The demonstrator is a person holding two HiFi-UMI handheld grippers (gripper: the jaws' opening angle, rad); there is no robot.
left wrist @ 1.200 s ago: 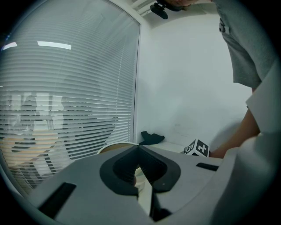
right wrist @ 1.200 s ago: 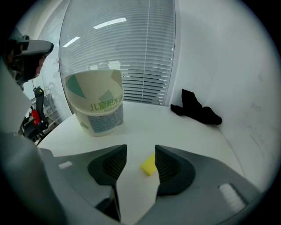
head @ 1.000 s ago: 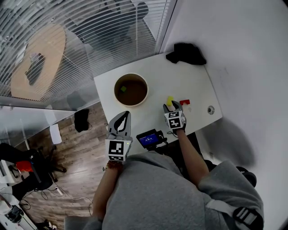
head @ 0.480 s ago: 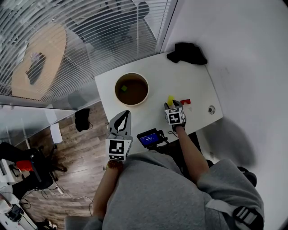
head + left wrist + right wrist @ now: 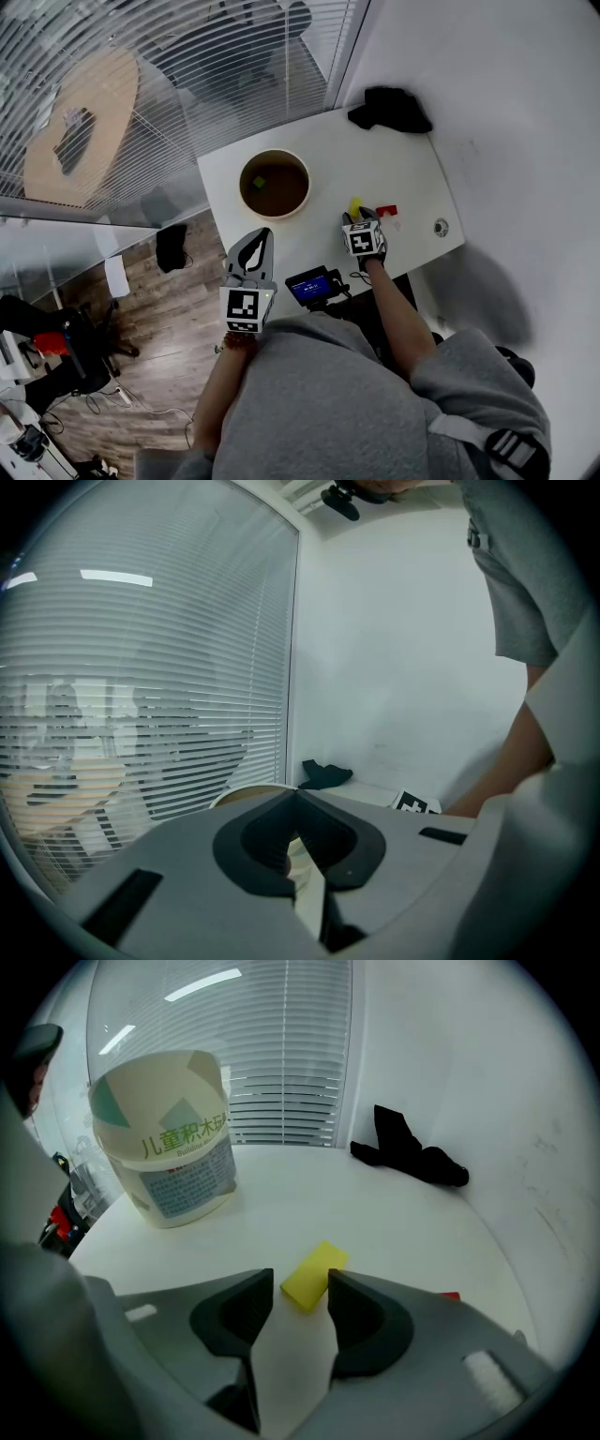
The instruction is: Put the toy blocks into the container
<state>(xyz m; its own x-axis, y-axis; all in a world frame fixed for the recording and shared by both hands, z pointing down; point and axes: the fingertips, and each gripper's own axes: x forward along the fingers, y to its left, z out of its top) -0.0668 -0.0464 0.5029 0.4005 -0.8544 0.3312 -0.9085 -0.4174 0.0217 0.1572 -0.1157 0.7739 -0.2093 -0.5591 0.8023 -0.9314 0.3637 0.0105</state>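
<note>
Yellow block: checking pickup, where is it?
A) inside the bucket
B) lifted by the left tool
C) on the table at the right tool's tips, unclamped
C: the yellow block lies on the table before the right tool, whose jaws, having just closed, stand apart, touching nothing.

Right tool [image 5: 361, 218] at yellow block [image 5: 354, 205] (on table [image 5: 375, 155])

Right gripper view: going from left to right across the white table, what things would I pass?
container → yellow block → black cloth. A sliver of a red block also shows at the lower right, but it sits under the cloth's span, so its place in the order is unclear.
</note>
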